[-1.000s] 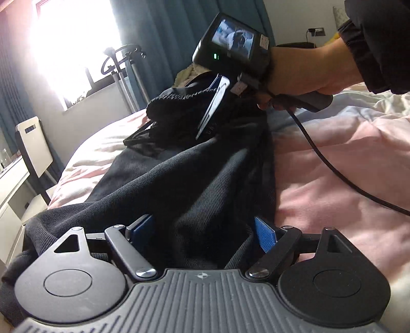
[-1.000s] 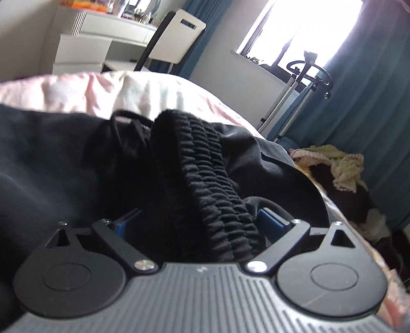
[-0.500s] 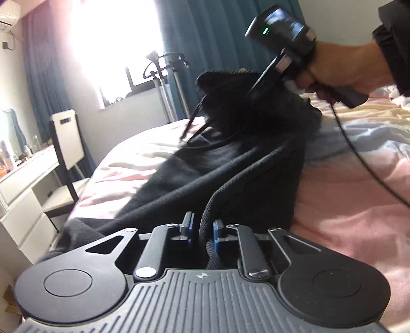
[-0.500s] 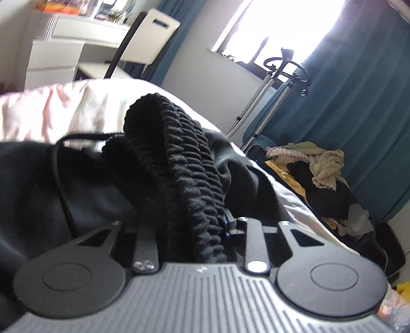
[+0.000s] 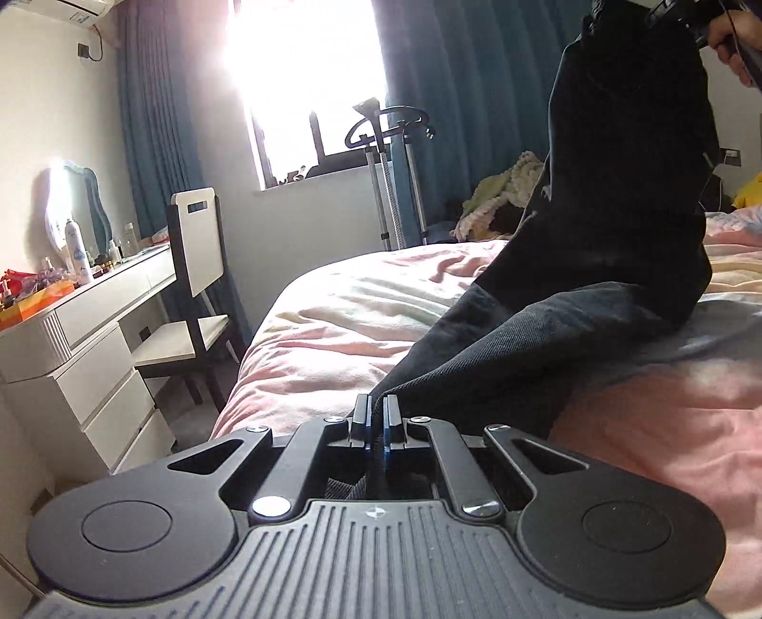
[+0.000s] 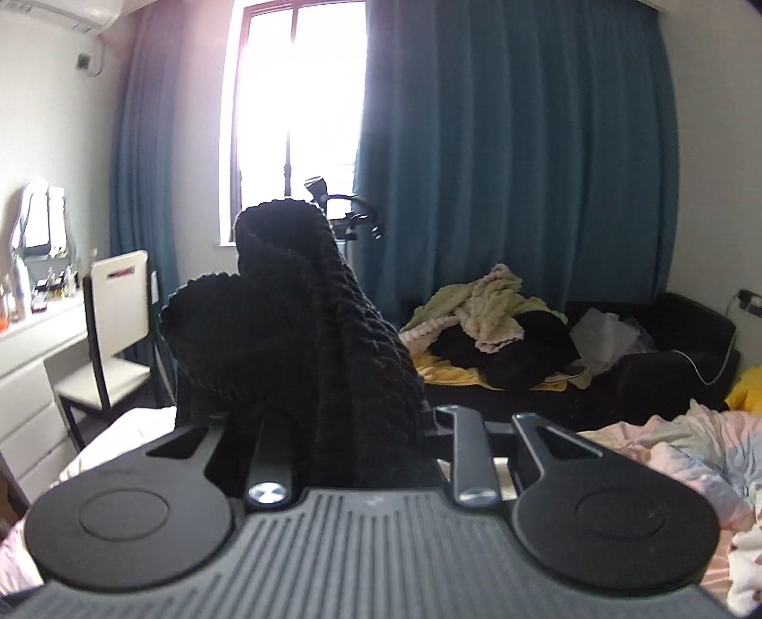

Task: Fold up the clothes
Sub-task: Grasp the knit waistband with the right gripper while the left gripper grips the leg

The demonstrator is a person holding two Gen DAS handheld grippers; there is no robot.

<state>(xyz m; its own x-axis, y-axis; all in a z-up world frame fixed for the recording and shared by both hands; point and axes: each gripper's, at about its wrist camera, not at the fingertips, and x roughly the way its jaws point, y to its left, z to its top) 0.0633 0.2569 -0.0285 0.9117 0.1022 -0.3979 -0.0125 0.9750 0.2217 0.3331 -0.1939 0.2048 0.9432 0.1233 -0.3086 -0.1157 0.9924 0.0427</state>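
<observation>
So the left gripper (image 5: 376,421) is clamped right down now, its blue pads (image 5: 365,424) pinching a thin edge of the black trousers (image 5: 514,352) at the hem end. A second ago those jaws stood wide apart with the cloth just lying flat between them, so that's the big change on this side. The left camera also sits higher than before: the dressing table (image 5: 90,304) and white chair (image 5: 197,266) on the left show far more fully, and the bed (image 5: 343,324) drops away below.

The right gripper (image 6: 366,428) is closed on the thick ribbed waistband (image 6: 295,304), which bulges up out of the jaws and hides the pads completely. Earlier its jaws were spread wide around that same waistband while it lay on the bed. Now the whole thing is lifted way up: the right view looks level across the room at the blue curtain (image 6: 514,166) and window (image 6: 290,104) instead of down at bedding.

From the left view you can see the result. The trousers run from the left gripper's pinch, across the pink bedding, then rise steeply to the top right corner where the person's hand (image 5: 736,43) holds the right gripper, mostly cut off by the frame edge. Before, the trousers lay spread flat over the bed.

Far side of the room: a heap of clothes (image 6: 486,309) on a dark sofa (image 6: 666,333), right of the garment steamer (image 5: 395,162) by the window.
</observation>
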